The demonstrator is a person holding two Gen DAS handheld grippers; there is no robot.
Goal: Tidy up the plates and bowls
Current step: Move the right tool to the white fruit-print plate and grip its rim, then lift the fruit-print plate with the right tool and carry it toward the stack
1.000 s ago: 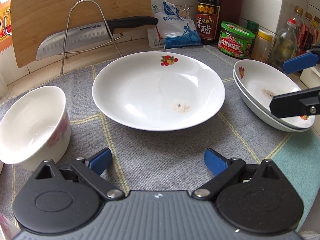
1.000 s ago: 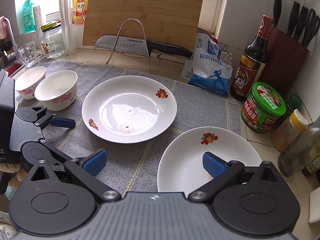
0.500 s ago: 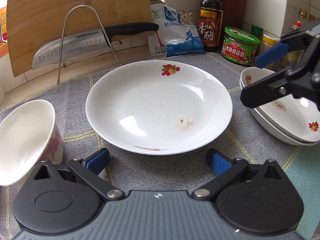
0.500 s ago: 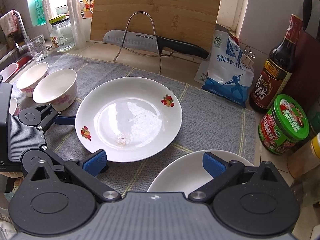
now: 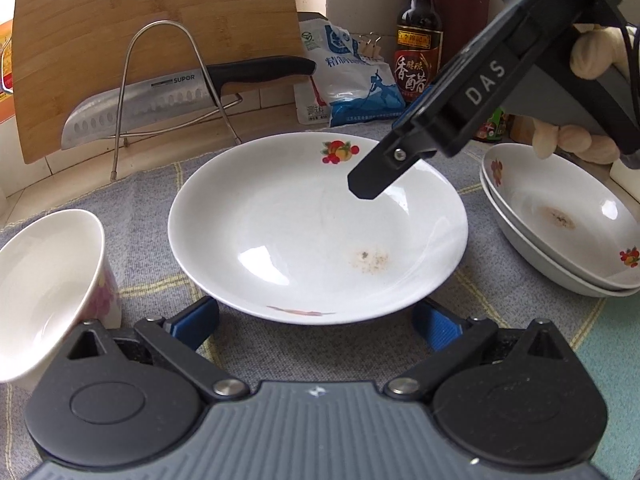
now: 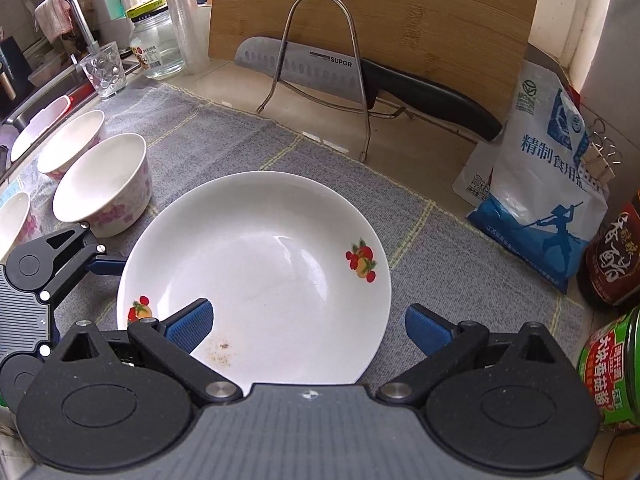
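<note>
A white plate with fruit prints (image 5: 304,232) lies on the grey cloth, also in the right wrist view (image 6: 264,268). My left gripper (image 5: 316,322) is open, its blue pads at the plate's near rim on either side. My right gripper (image 6: 308,330) is open and hangs over the plate's right part; it shows from the side in the left wrist view (image 5: 400,160). Two stacked plates (image 5: 560,232) lie at the right. A flowered white bowl (image 5: 44,292) stands at the left, and the right wrist view shows it (image 6: 104,184) with other bowls (image 6: 68,144).
A wire rack (image 6: 320,72) holds a knife (image 5: 168,96) before a cutting board (image 5: 152,40). A salt bag (image 6: 536,176), vinegar bottle (image 5: 418,40) and green jar (image 6: 612,368) stand at the back right. A glass (image 6: 104,70) and sink are at the far left.
My right gripper has moved left from the stacked plates to above the single plate. My left gripper has moved forward to the plate's near rim.
</note>
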